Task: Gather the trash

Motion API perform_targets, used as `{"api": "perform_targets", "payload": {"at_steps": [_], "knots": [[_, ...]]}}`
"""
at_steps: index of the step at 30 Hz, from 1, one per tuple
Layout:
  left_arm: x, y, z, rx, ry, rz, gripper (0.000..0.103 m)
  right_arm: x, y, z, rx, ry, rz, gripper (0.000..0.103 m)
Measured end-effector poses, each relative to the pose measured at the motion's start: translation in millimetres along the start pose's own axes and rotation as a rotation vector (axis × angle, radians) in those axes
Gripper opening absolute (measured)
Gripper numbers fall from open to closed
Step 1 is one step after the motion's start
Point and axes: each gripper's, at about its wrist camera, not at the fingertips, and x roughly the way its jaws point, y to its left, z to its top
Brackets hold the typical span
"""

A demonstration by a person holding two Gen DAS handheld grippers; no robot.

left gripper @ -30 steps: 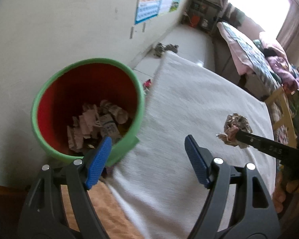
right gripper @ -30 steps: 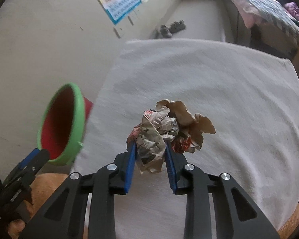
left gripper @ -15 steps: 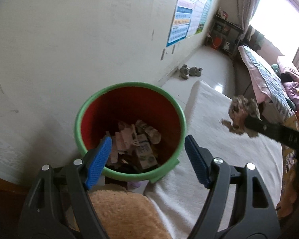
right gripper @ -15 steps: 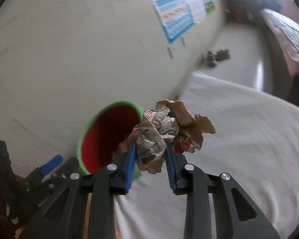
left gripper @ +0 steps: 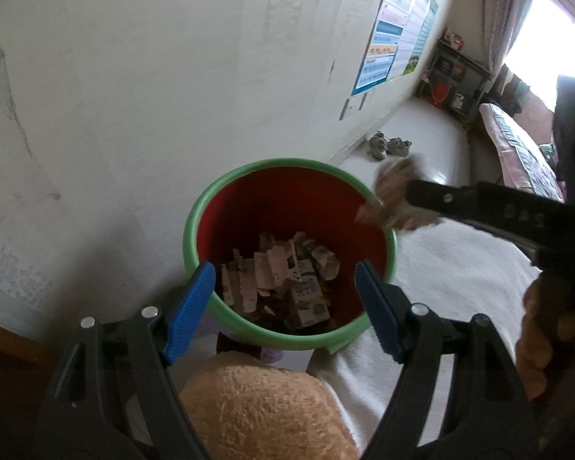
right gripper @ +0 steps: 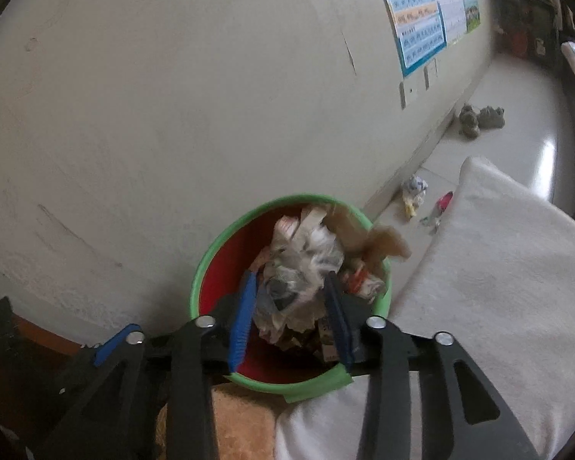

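A red bin with a green rim [left gripper: 226, 199] [right gripper: 211, 257] stands by the wall and holds several scraps of paper [left gripper: 283, 272]. My right gripper [right gripper: 291, 299] is shut on a crumpled wad of paper [right gripper: 306, 257] and holds it over the bin's mouth; the wad also shows blurred at the bin's right rim in the left wrist view [left gripper: 395, 195]. My left gripper [left gripper: 283, 299] is open and empty, its jaws just above the bin's near rim.
A white cloth surface [right gripper: 498, 268] lies right of the bin, an orange plush fabric [left gripper: 257, 410] below it. The white wall [left gripper: 134, 96] is close behind. Small litter [right gripper: 414, 191] and grey shoes [right gripper: 479, 119] lie on the floor.
My right gripper has carried the wad left from over the white cloth to above the bin. My left gripper has swung toward the bin, which now sits centred between its jaws.
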Motion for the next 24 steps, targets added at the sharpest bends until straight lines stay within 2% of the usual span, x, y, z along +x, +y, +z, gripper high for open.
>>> {"api": "perform_targets", "payload": {"at_steps": [2,3,6,8,10,12,17,19,21,24], "knots": [[-2.7,0.4,-0.2,-0.004,-0.009,0.003,0.075,-0.2,-4.9,-1.5,0.017,-0.016,-0.002,0.051],[-5.1,-0.6,-0.1,-0.005,-0.019,0.001,0.078,-4.6,-4.7,-4.8,0.025,-0.025,-0.002,0.054],[-11.0,-10.1,0.8,0.008,-0.038,-0.016,0.080,-26.7,-14.0,-8.5,0.056,-0.086,-0.010,0.054],[-16.6,-22.1,1.9,0.038,-0.053,-0.034,0.081,-56.1,-21.8,-17.3,0.059,-0.174,-0.019,0.054],[-24.2,-36.4,3.9,0.073,-0.087,-0.043,0.090,-80.5,-26.2,-25.0,0.046,-0.230,-0.032,0.056],[-36.6,-55.5,4.3,0.107,-0.144,-0.066,0.098,-112.9,-31.3,-41.2,0.028,-0.304,-0.058,0.063],[-60.2,-98.6,1.6,0.171,-0.222,-0.151,0.098,-186.4,-46.2,-86.2,0.026,-0.488,-0.116,0.079],[-68.6,-117.1,-0.4,0.211,-0.252,-0.139,0.098,-212.1,-55.5,-106.7,0.051,-0.546,-0.114,0.083],[-77.5,-139.5,-4.1,0.268,-0.276,-0.129,0.098,-228.3,-61.3,-121.7,0.075,-0.580,-0.136,0.091],[-88.1,-164.3,-7.7,0.313,-0.293,-0.120,0.098,-244.7,-70.9,-133.2,0.100,-0.608,-0.183,0.092]]}}
